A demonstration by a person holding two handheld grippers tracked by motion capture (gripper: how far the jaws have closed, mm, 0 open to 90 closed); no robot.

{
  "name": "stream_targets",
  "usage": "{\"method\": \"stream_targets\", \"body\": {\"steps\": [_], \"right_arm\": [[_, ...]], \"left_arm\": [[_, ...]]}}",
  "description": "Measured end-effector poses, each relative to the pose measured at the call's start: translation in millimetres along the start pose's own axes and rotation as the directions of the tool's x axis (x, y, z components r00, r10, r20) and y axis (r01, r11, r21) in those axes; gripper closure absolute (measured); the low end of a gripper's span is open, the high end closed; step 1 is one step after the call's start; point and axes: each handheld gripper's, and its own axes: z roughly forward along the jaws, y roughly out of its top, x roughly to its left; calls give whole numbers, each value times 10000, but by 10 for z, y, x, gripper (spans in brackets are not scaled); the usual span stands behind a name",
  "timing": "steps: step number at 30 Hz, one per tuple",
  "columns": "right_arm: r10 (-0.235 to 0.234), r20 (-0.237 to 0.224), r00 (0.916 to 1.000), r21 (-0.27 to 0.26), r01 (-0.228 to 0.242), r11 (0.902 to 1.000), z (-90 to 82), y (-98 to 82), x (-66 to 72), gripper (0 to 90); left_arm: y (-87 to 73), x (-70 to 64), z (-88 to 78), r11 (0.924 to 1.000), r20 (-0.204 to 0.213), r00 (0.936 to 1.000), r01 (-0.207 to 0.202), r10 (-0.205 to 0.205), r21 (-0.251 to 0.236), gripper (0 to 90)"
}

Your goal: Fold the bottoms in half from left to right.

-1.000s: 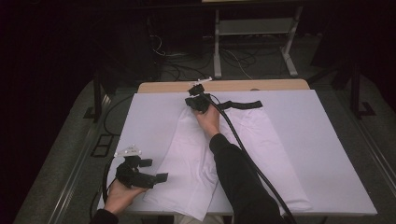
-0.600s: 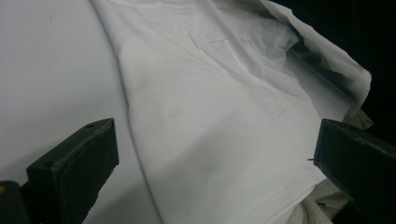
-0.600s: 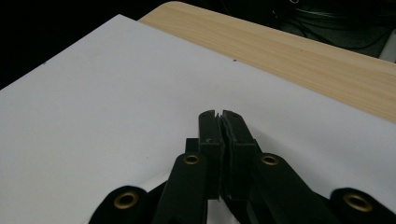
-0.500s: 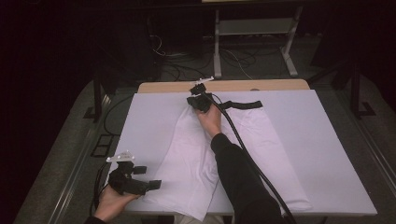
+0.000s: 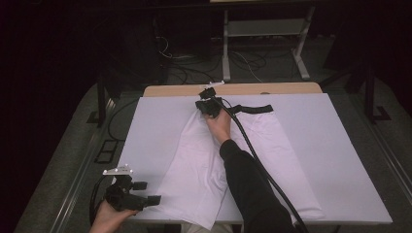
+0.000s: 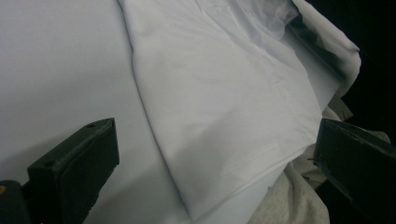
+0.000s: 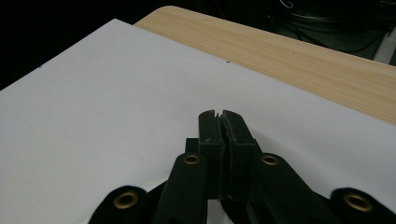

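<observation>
**While the far end is pinned, the near hem is not yet caught**

While the right gripper (image 5: 208, 103) sits at the far end of the white garment (image 5: 204, 165), its jaws pressed together, whether they pinch the cloth I cannot tell; the right gripper view has its tips over bare white desk cover (image 7: 93, 93). The left gripper (image 5: 145, 194) hovers at the near left desk edge, jaws spread wide, nothing between them, with the garment's near hem (image 6: 243, 168) just ahead.

Where it lies: the garment is spread flat along the middle of the desk (image 5: 340, 160), waist end far, leg ends near, one end hanging slightly over the near edge.

Risks, as I judge them:
- Left gripper closes short and grabs the cover sheet rather than the hem, since the white cloth barely stands out from the white cover.
- It takes one layer only, so the fold opens up.
- Right gripper slips off the far end if the left pulls hard; the cloth bunches.
- The cable (image 5: 252, 155) lying across the garment drags it.

Count: one garment, one black strap (image 5: 252, 108) beside the right gripper, two grippers, one desk.
</observation>
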Motion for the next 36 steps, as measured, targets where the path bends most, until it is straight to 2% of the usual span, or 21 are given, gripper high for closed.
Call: {"method": "stream_targets", "body": {"steps": [3,10,15,19,21,22,23,24,25,26,27,32,34,35,36], "right_arm": [[-7,33,10000,-46,7,10000,-4,2,-2,857],[63,46,10000,-96,-63,9999,-11,-2,-23,858],[189,50,9998,-157,-188,9997,-23,1,-29,857],[178,53,9998,-203,-177,9996,-26,-1,-40,857],[166,79,9998,-215,-164,9996,-29,1,-44,858],[187,90,9998,-225,-185,9996,-34,4,-47,857],[187,90,9998,-225,-185,9996,-34,4,-47,857],[187,106,9998,-240,-185,9995,-36,5,-48,857],[198,107,9997,-252,-196,9995,-39,5,-52,857],[225,113,9997,-257,-222,9994,-39,4,-59,857],[217,127,9997,-259,-214,9994,-39,3,-62,857],[183,149,9997,-254,-179,9995,-36,-3,-65,857],[194,144,9997,-242,-190,9995,-35,-5,-62,857],[187,129,9997,-224,-184,9996,-33,-7,-58,857],[187,129,9997,-224,-184,9996,-33,-7,-58,857]], "left_arm": [[-34,-7,11,9999,-38,10000,-19,20,121,0],[-95,-36,35,9989,180,9998,-8,0,477,13],[-118,-32,53,9976,288,9995,76,-96,684,116],[-127,-22,45,9975,354,9990,258,-281,655,142],[-130,-9,32,9971,362,9987,323,-349,693,189],[-138,10,24,9965,460,9973,548,-578,633,224],[-138,10,24,9965,460,9973,548,-578,633,271],[-144,22,25,9957,564,9959,664,-701,650,271],[-150,29,28,9953,556,9955,731,-766,639,316],[-155,34,33,9951,588,9951,756,-793,634,421],[-159,41,41,9948,626,9948,763,-806,676,463],[-152,62,65,9946,295,9965,754,-777,709,676],[-149,83,64,9944,204,9970,731,-748,766,710],[-156,89,62,9952,41,9978,654,-659,732,791],[-156,89,62,9952,41,9978,654,-659,732,827]]}}
